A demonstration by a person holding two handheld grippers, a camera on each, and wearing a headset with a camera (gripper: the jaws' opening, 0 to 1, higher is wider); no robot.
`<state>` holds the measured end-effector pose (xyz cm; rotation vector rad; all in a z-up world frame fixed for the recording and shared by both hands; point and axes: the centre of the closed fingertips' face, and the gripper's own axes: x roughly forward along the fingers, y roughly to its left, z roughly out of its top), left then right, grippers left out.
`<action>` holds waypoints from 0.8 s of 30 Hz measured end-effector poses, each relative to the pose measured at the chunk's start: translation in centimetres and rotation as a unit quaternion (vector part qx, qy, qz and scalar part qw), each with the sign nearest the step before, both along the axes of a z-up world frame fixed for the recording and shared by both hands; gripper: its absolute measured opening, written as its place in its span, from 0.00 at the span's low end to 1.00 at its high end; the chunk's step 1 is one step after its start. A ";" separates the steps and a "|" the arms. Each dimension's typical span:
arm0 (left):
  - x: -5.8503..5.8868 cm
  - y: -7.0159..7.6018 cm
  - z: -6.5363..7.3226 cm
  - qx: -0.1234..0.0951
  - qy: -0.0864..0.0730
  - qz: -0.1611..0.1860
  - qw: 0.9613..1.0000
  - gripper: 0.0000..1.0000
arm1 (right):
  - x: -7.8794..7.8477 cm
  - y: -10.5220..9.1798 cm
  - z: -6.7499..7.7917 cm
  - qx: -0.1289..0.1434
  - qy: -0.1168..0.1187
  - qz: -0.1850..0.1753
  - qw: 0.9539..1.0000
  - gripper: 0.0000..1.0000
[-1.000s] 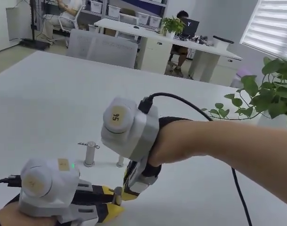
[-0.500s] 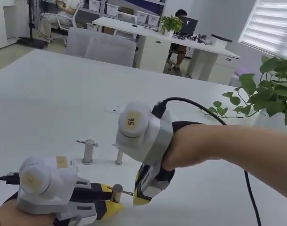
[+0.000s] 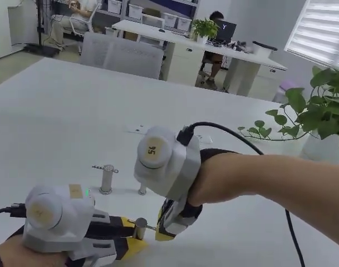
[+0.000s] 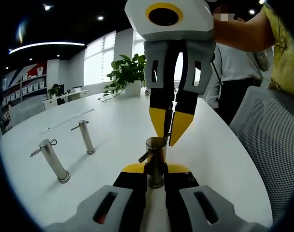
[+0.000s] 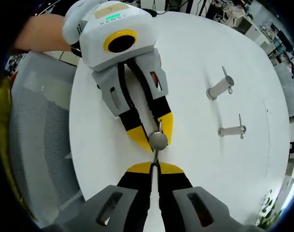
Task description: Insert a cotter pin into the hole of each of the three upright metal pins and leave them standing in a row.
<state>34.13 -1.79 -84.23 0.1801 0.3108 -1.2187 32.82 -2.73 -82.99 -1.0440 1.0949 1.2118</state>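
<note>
My left gripper is shut on the third upright metal pin, low in front of me on the white table. A thin cotter pin reaches into the hole near that pin's top, and its end pokes out on the other side. My right gripper is shut on the cotter pin's near end, coming down from above beside the held pin. Two other metal pins stand further back, each with a cotter pin through it.
The table has a rounded near edge with a grey mesh chair beyond it. A potted plant stands at the right. Desks, chairs and seated people are in the room behind. A cable trails from the right gripper.
The right gripper has shifted a little to the right of the held pin, so the cotter pin now shows between its tips and the pin. The left gripper holds still.
</note>
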 end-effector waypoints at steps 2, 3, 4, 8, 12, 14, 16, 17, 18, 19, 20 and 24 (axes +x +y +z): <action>0.0 0.0 0.0 0.000 0.000 0.000 1.000 0.11 | 0.1 0.2 0.1 0.003 -0.001 0.000 1.000 0.04; 0.0 0.0 0.0 0.001 0.000 0.000 1.000 0.11 | 0.1 0.2 0.1 0.003 -0.002 0.002 1.000 0.03; 0.0 0.0 0.0 0.001 0.000 0.000 1.000 0.11 | 0.1 0.3 0.1 0.003 -0.001 0.002 1.000 0.03; 0.0 0.1 0.0 0.002 0.000 -0.001 1.000 0.11 | 0.1 0.5 0.2 0.005 -0.002 0.003 1.000 0.03; 0.0 0.1 0.0 0.001 0.000 0.000 1.000 0.11 | 0.1 0.8 0.2 0.009 -0.002 0.004 1.000 0.03; 0.0 0.1 0.0 0.001 0.000 0.000 1.000 0.11 | 0.1 0.8 0.2 0.007 -0.002 0.005 1.000 0.03; 0.0 0.1 0.0 0.001 0.000 0.000 1.000 0.11 | 0.2 0.8 0.2 0.007 -0.002 0.005 1.000 0.03; 0.0 0.1 0.0 0.001 0.000 0.000 1.000 0.11 | 0.2 0.8 0.2 0.007 -0.002 0.005 1.000 0.03; 0.0 0.1 0.0 0.001 0.000 0.000 1.000 0.11 | 0.2 0.9 0.2 0.008 -0.003 0.005 1.000 0.04; 0.0 0.1 0.0 0.001 0.000 0.000 1.000 0.11 | 0.3 0.9 0.2 0.009 -0.004 0.005 1.000 0.04; 0.0 0.0 0.0 0.001 0.000 0.000 1.000 0.11 | 0.2 0.9 0.2 0.010 -0.003 0.005 1.000 0.04; 0.0 0.0 0.1 0.001 0.000 0.000 1.000 0.11 | 0.3 0.9 0.3 0.012 -0.002 0.004 1.000 0.05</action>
